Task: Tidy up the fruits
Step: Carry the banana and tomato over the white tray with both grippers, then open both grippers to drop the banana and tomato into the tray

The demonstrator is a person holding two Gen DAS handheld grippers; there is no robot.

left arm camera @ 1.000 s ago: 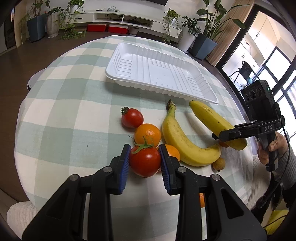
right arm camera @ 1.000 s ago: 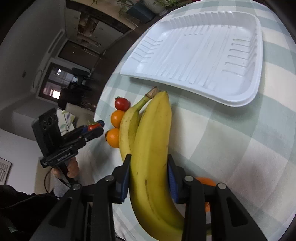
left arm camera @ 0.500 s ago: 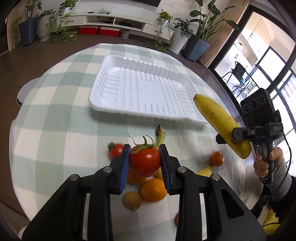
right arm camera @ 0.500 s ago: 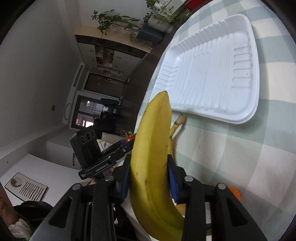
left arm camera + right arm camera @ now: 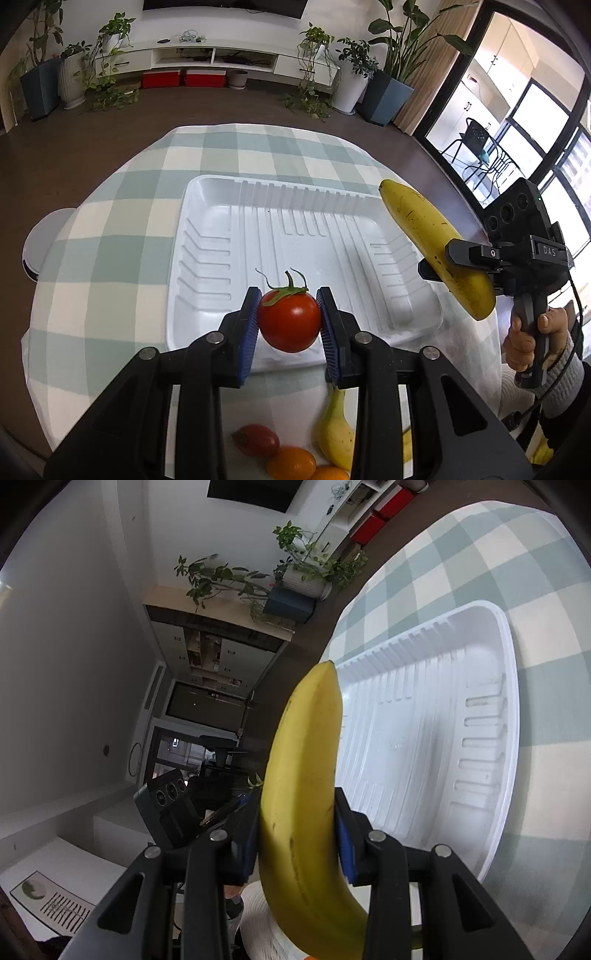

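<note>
Fruits are mid-transfer here, two at once. Nearest the left camera, the left gripper (image 5: 289,321) has its blue fingers (image 5: 248,328) clamped on a red tomato (image 5: 289,324), green stem up, held in the air over the near edge of the white tray (image 5: 229,236). Down below it, on the checked table (image 5: 110,236), the leftovers wait: a smaller tomato (image 5: 257,440), a couple of oranges (image 5: 291,462) and another banana (image 5: 335,435). Off to the right, the right gripper (image 5: 297,834) is squeezing a banana (image 5: 306,786) around its middle, tip pointing out over the tray's right side, clear of the surface. Tray looks totally empty, nothing in it yet. So I'd call this the carry-and-place step, barely started overall. Next move, I reckon: lower both down into the tray, tomato toward the near-left part, banana lying flat along the right, then let go gently, since a tomato can roll on those ribs.
</note>
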